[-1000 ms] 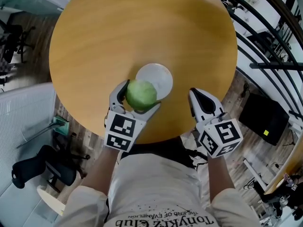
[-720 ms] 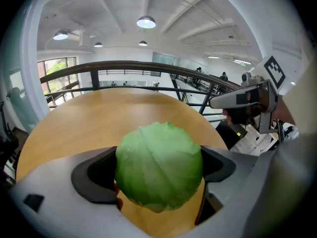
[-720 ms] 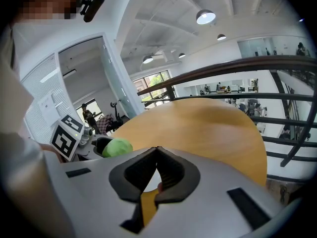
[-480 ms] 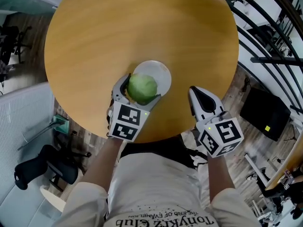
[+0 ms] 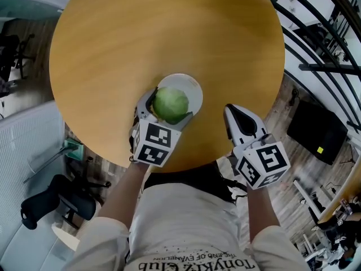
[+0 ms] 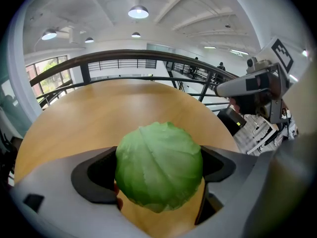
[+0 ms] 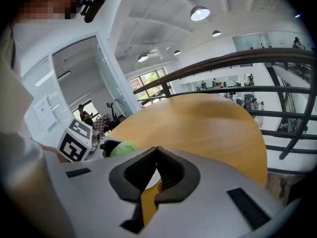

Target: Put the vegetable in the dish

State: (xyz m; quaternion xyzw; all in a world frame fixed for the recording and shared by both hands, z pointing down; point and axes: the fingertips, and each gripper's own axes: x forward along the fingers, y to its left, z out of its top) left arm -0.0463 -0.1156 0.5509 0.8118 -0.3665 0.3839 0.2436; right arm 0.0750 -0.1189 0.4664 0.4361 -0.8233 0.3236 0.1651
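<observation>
Head view, lower centre of the frame: the left gripper [image 5: 167, 108] clasps a round green vegetable [image 5: 170, 104], a leafy head resembling a cabbage, with one jaw pressed against each side, as its own view confirms. The vegetable overlaps the lower left part of the white dish [image 5: 192, 88], which stands on the round wooden table [image 5: 169, 33] near its lower edge; whether the vegetable touches the dish cannot be told. At lower right, the right gripper [image 5: 232, 110] is held over the table's edge, just beside the dish and apart from it. In the right gripper view its jaws meet at the tips and enclose nothing. Each gripper carries a marker cube [image 5: 152, 144] nearer the person.
</observation>
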